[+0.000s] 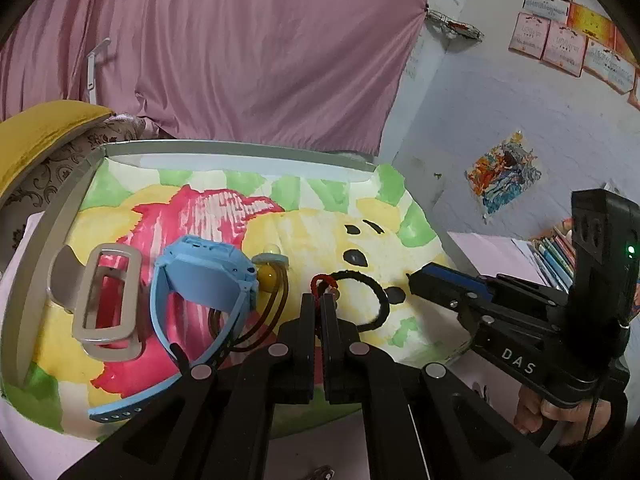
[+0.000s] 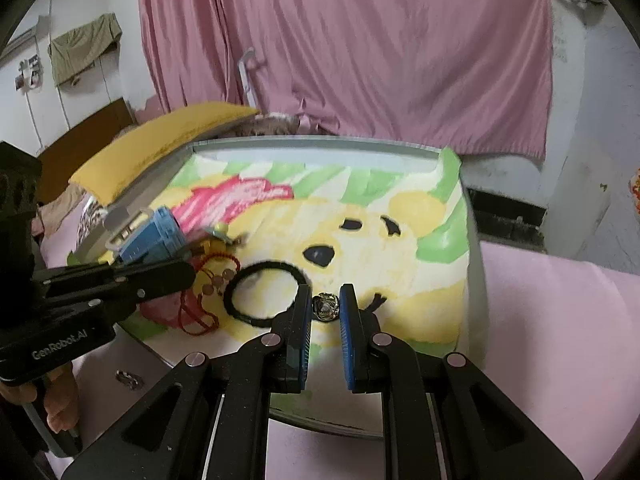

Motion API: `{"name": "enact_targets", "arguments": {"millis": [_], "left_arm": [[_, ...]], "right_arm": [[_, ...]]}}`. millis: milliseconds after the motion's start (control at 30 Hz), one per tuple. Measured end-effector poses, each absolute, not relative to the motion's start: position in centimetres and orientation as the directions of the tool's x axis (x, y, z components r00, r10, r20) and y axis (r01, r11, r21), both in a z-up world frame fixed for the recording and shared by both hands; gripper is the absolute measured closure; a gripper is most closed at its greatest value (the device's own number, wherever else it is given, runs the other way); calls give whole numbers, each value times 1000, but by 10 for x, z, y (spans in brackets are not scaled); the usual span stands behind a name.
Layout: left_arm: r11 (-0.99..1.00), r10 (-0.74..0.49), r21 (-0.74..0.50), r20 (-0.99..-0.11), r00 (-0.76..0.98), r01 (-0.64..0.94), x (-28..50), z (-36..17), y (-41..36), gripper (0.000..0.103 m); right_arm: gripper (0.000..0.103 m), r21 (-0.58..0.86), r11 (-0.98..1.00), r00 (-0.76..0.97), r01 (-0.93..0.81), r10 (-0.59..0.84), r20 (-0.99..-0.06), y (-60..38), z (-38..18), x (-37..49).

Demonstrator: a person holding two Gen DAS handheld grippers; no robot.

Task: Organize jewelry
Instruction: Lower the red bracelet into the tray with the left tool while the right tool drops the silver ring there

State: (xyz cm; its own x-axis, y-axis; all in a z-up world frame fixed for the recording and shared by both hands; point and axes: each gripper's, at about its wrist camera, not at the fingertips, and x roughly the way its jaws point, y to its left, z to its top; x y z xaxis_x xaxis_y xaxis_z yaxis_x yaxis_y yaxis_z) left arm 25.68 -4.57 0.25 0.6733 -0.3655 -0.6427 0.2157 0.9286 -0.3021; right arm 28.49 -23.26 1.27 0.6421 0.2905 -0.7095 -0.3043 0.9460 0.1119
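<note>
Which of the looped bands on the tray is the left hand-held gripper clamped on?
The red braided cord bracelet, pinched by the left hand-held gripper; the black elastic hair tie lies free beside it.

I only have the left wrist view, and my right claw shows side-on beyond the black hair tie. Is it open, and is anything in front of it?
Observer: The right claw is open, with its jaws well apart.
Operator: Anything between them?
Observer: Yes, a small silvery trinket lies between the fingertips, not gripped.
Operator: How close is the hair tie?
Observer: The black hair tie lies just left of the trinket, and its right edge reaches that claw's left finger.
</note>
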Motion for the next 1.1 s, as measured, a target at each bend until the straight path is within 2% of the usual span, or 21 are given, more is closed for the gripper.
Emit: {"name": "enact_targets", "arguments": {"millis": [300,400,433,467,500,700,900,1033,1100], "left_arm": [[924,-376,-323,-666,645,205,261,-3,-46,100],[925,-373,-320,-669,643,203,262,-4,-46,100],[926,-372,-320,-670,642,202,262,-4,-46,100],[927,-369,-320,-672,642,198,262,-4,-45,98],[927,-368,-320,-673,642,196,263,-4,-45,97],[923,-371,-334,-649,665,189,258,1,-40,83],[930,-348,-316,-588,730,189,242,15,-36,71],[934,-324,-309,-526,786,178,227,27,-31,37],[939,-305,-297,-494,814,172,219,32,-28,35]], "right_arm": [[90,124,940,611,-317,302,-731,-229,7,288],[80,130,941,615,-312,304,-728,-230,7,289],[71,130,942,619,-310,303,-725,-231,7,288],[67,124,944,628,-307,299,-719,-230,8,287],[67,118,944,635,-307,296,-713,-230,10,286],[66,61,965,723,-254,231,-651,-239,25,273],[50,94,976,823,-199,218,-524,-257,49,252],[30,97,983,876,-157,184,-446,-265,64,234],[20,85,987,897,-134,158,-412,-268,70,224]]}}
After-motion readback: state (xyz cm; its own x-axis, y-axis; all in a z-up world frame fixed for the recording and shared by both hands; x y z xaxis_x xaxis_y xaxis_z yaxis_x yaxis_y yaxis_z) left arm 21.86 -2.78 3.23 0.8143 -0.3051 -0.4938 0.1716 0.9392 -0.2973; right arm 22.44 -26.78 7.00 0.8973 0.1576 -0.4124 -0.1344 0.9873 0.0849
